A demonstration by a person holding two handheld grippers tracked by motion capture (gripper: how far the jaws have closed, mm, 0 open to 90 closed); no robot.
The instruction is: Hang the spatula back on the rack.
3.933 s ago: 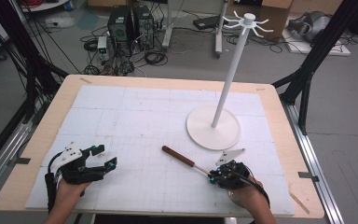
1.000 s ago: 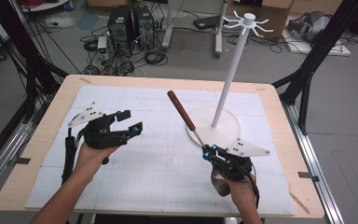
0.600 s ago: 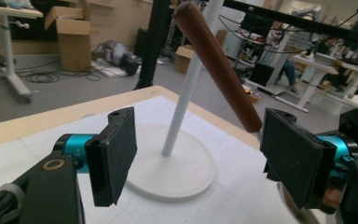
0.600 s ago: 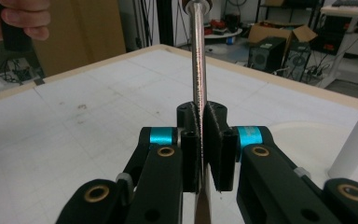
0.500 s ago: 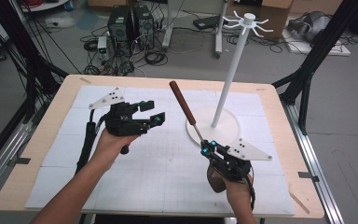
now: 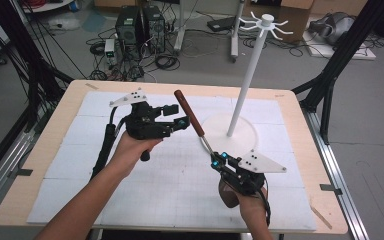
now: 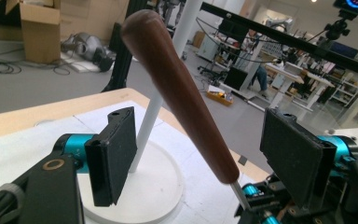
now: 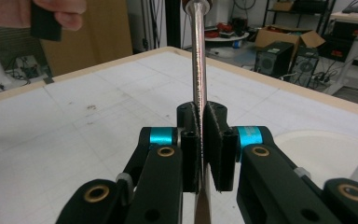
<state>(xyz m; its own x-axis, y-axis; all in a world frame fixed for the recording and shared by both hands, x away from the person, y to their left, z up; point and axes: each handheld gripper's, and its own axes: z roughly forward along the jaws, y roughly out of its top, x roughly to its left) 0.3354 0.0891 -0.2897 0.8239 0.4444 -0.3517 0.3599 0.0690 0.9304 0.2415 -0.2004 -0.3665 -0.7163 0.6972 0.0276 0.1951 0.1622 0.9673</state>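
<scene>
The right gripper (image 6: 215, 161) had its fingers clamped on the tool's (image 6: 188, 112) metal shank, wooden handle raised beside the stand (image 6: 247, 75), between the left gripper's (image 6: 180, 116) apart fingers, so handover looked half done.

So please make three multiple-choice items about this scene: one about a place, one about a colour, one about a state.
1. Where is the tool's handle?
A. between the open pads of the left hand-held gripper
B. lying flat on the table
C. hanging on the white stand

2. What colour is the handle?
A. blue
B. brown
C. yellow

3. What is the right hand-held gripper doing?
A. standing open
B. shut on nothing
C. shut on the tool's metal shaft

Answers:
1 A, the pads stand on both sides without touching it.
2 B, it is reddish brown.
3 C, the pads clamp the shaft.
</scene>
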